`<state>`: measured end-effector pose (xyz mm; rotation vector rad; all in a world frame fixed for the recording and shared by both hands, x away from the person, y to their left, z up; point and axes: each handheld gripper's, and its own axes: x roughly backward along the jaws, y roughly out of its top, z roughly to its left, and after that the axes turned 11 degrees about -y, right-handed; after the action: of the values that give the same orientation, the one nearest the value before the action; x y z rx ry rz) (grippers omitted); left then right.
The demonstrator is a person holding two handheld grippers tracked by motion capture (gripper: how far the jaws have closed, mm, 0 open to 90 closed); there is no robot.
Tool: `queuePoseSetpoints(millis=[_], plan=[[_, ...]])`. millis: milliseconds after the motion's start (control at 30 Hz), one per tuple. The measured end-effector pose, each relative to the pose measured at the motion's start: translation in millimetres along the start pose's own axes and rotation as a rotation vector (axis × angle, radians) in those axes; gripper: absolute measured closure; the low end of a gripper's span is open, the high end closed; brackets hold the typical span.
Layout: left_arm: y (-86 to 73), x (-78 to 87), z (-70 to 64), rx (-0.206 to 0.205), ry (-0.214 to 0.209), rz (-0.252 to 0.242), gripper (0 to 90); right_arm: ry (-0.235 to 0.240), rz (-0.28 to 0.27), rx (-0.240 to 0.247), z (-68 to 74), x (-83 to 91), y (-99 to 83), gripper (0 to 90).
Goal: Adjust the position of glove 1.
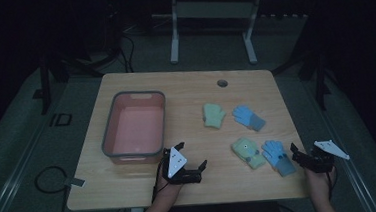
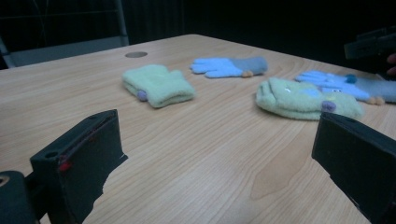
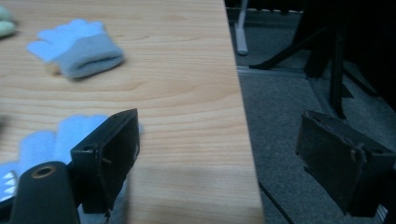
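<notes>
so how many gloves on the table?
4. Far green glove and far blue glove mid-table; near green glove and near blue glove by the front edge, near the right claw. None seen in the pink bin.

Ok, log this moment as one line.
left gripper: open, empty | right gripper: open, beside near blue glove | four gloves on table | bin: empty

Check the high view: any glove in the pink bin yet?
No: the bin holds nothing, and all four gloves lie on the table to its right, the nearest being a green glove.
</notes>
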<state>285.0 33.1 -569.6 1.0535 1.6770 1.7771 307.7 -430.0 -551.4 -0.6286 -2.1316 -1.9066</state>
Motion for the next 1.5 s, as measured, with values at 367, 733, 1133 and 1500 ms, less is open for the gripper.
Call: queuePoseSetpoints(millis=[367,733,1133,1500], plan=[[0.1,-0.6,0.0,0.002,-0.003,0.002,2.1,-0.007,0.018,-0.008,-2.0,-2.2,0.7,13.6],[-0.4,1.2,4.6,0.018,-0.046,-0.015,2.1,-0.013,0.111,-0.018,-3.3,-5.8,6.9,12.5],[-0.4,1.0,2.8,-0.003,-0.042,-0.011,2.1,0.019,0.123,0.02,4.6,4.5,36.9,12.8],[-0.2,0.3,0.1,-0.022,-0.039,-0.003,2.1,0.091,0.124,0.009,18.9,16.1,84.5,12.8]])
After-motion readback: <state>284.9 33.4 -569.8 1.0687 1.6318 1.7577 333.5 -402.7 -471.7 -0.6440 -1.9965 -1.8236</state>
